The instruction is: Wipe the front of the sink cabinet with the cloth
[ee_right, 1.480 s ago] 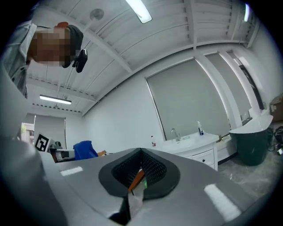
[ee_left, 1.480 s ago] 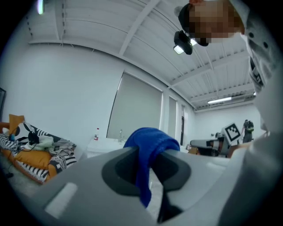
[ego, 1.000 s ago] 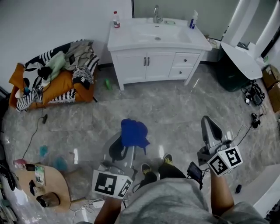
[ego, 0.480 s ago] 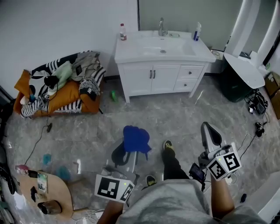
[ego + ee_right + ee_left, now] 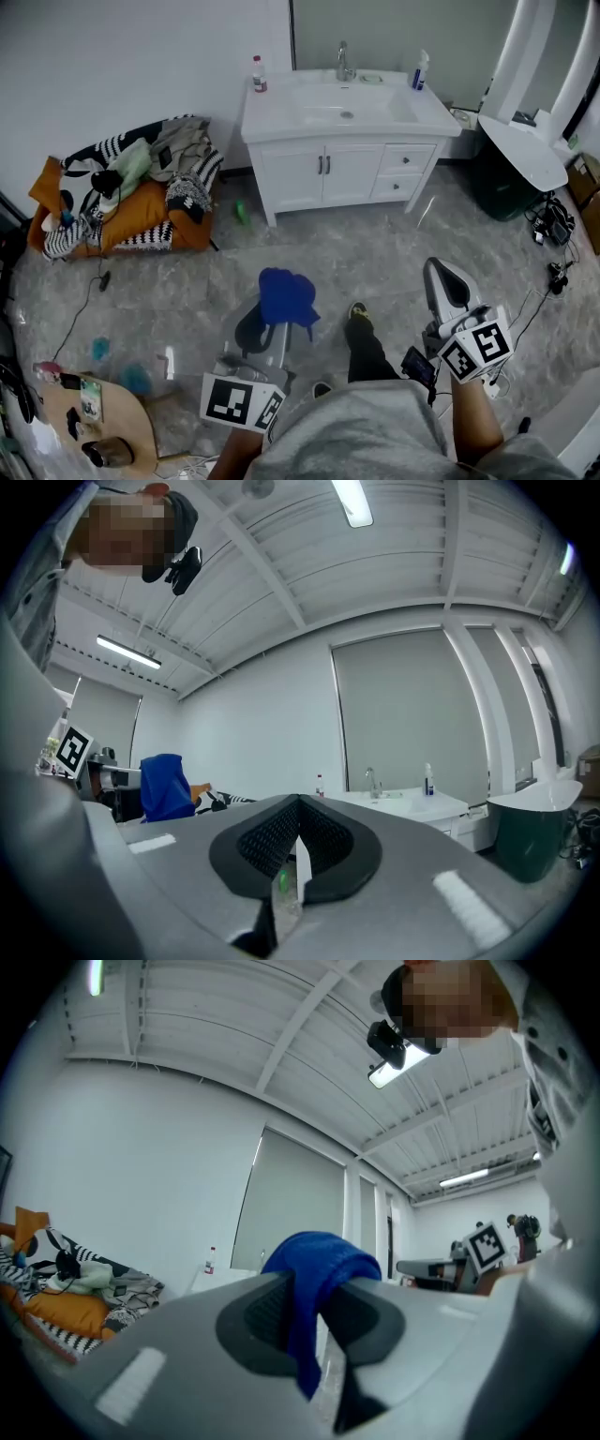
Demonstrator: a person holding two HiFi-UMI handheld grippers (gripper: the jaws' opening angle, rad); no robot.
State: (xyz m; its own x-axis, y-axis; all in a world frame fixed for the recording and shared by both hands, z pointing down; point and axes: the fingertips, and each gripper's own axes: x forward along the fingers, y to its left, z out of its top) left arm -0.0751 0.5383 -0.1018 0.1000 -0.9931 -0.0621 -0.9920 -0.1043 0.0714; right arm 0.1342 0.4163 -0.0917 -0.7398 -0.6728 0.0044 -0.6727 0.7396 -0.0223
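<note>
The left gripper [image 5: 309, 1321] has its jaws clamped on a blue cloth [image 5: 317, 1262]. The fabric bulges over the tips in a rounded fold and hangs down between the dark pads [image 5: 265, 1321]. In the head view this gripper [image 5: 272, 323] sits low at the left, above the person's lap. The cloth [image 5: 286, 292] bunches at its front end over the grey marbled floor [image 5: 375, 248].

The right gripper [image 5: 295, 850] has its jaws drawn together, the ribbed pads meeting at the tips with nothing held between them. In the head view it [image 5: 443, 279] points forward at the right, and its marker cube [image 5: 480, 352] sits near the person's forearm.

The white sink cabinet [image 5: 337, 173] stands well apart from both grippers against the far wall. It has two doors on the left of its front and two drawers on the right. On its top are a faucet [image 5: 342, 58], a red-capped bottle [image 5: 257, 73] at the left back corner and a white-and-blue bottle [image 5: 419, 68] at the right back.

Left of the cabinet, an orange sofa [image 5: 141, 217] is heaped with striped and grey clothes. A small green thing [image 5: 242, 213] lies on the floor between sofa and cabinet. A dark green bin [image 5: 492, 159] stands to the cabinet's right. A round wooden table [image 5: 127, 427] shows at the lower left.
</note>
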